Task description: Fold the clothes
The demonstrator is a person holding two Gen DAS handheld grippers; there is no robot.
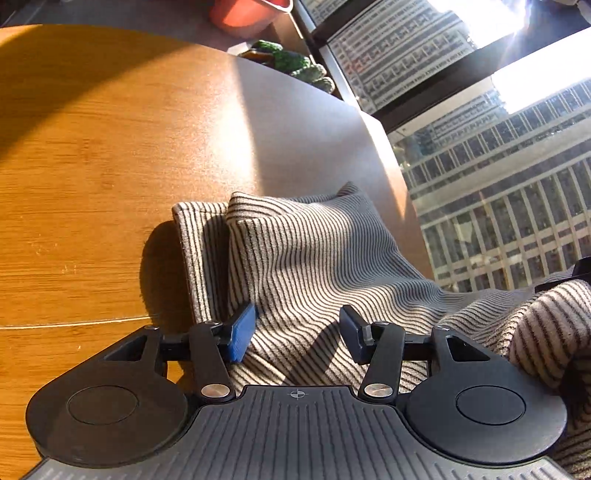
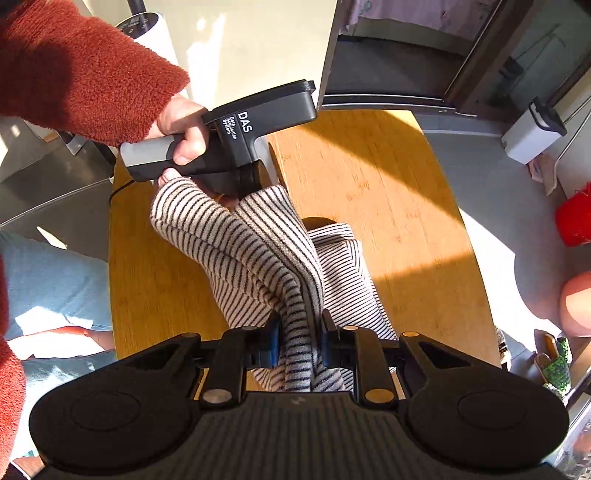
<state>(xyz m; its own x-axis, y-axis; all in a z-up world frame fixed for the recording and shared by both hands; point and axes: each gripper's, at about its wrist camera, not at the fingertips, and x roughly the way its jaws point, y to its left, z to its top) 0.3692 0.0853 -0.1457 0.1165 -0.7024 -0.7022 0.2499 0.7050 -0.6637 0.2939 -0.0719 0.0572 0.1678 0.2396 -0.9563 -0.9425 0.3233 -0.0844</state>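
Note:
A cream garment with thin dark stripes (image 1: 314,251) lies bunched on the wooden table (image 1: 92,166). My left gripper (image 1: 297,334) is open just above the cloth, its blue pads (image 1: 242,332) apart with nothing between them. In the right wrist view my right gripper (image 2: 299,341) is shut on a raised fold of the striped garment (image 2: 258,258) and holds it above the table (image 2: 388,206). The left gripper's grey handle (image 2: 236,136), held by a hand in a rust-red sleeve, hovers over the far end of the cloth.
The table edge (image 1: 388,155) runs close to a window showing tall buildings (image 1: 498,184). A red pot (image 1: 247,14) and green plants (image 1: 291,61) stand on the floor beyond. A white box (image 2: 532,136) and a red container (image 2: 574,221) sit to the right.

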